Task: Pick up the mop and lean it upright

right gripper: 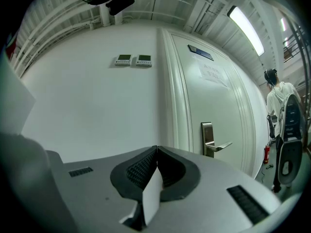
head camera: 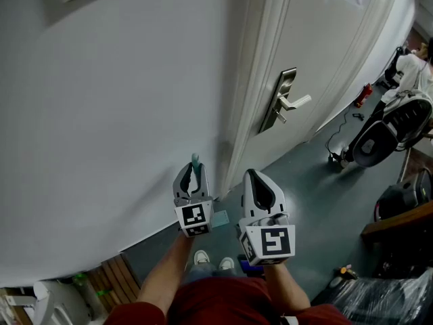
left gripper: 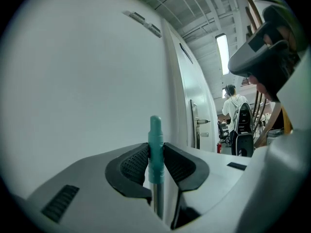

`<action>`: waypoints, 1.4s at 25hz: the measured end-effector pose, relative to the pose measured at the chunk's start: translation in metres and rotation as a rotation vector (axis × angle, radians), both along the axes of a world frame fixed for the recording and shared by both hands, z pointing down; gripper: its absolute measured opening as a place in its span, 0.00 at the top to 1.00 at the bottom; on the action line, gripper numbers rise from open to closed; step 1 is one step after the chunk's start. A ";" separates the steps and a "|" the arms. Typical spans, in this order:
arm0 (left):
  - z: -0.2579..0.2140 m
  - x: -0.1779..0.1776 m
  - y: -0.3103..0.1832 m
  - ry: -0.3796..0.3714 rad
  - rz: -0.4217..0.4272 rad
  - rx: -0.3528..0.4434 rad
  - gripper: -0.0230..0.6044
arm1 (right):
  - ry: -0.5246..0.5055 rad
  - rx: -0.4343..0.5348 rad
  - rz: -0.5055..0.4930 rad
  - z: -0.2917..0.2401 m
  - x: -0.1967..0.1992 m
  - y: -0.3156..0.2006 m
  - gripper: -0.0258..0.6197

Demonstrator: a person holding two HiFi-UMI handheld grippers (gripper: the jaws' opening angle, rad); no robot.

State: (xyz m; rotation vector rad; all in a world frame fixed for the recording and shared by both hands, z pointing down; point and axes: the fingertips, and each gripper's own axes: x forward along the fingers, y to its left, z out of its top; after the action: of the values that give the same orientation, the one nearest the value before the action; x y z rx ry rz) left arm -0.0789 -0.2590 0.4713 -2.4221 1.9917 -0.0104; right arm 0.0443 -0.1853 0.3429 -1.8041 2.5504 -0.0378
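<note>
The mop shows as a metal pole with a teal end cap [left gripper: 155,144], standing upright between the ribbed pads of my left gripper [left gripper: 155,158], which is shut on it just below the tip. In the head view the teal tip [head camera: 195,160] pokes out above the left gripper [head camera: 194,170], close to the white wall [head camera: 101,114]. The rest of the pole is hidden under the gripper and my arm. A pale teal piece [head camera: 220,217] lies on the floor below. My right gripper [head camera: 252,175] hangs beside it on the right, jaws shut [right gripper: 156,152] with nothing in them.
A white door with a metal lever handle [head camera: 285,104] stands right of the wall corner. Farther right are a person in white [head camera: 413,66], a black wheeled machine [head camera: 380,138] and a red extinguisher [head camera: 364,93]. Wooden slats [head camera: 115,279] lie at the bottom left.
</note>
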 end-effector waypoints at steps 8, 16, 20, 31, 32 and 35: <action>0.003 -0.001 -0.016 -0.005 -0.010 -0.025 0.78 | 0.003 0.006 0.001 -0.001 0.000 0.000 0.93; 0.006 -0.010 -0.033 -0.012 -0.020 -0.049 0.78 | 0.006 0.000 0.002 0.001 -0.002 -0.002 0.93; 0.007 -0.009 -0.035 -0.009 -0.020 -0.067 0.78 | 0.005 0.000 -0.001 0.002 -0.004 -0.004 0.93; 0.012 0.004 -0.033 0.002 0.018 -0.094 0.65 | 0.002 -0.004 0.000 0.004 -0.004 -0.005 0.93; 0.011 0.005 -0.033 -0.001 0.021 -0.096 0.63 | 0.002 -0.004 0.001 0.003 -0.004 -0.006 0.93; 0.012 0.008 -0.034 -0.003 0.024 -0.094 0.59 | 0.001 -0.006 0.002 0.005 -0.002 -0.007 0.93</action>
State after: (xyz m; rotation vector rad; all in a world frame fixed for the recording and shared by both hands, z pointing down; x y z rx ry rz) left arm -0.0705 -0.2925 0.4836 -2.5002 2.0049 -0.1097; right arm 0.0422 -0.1920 0.3477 -1.8092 2.5519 -0.0438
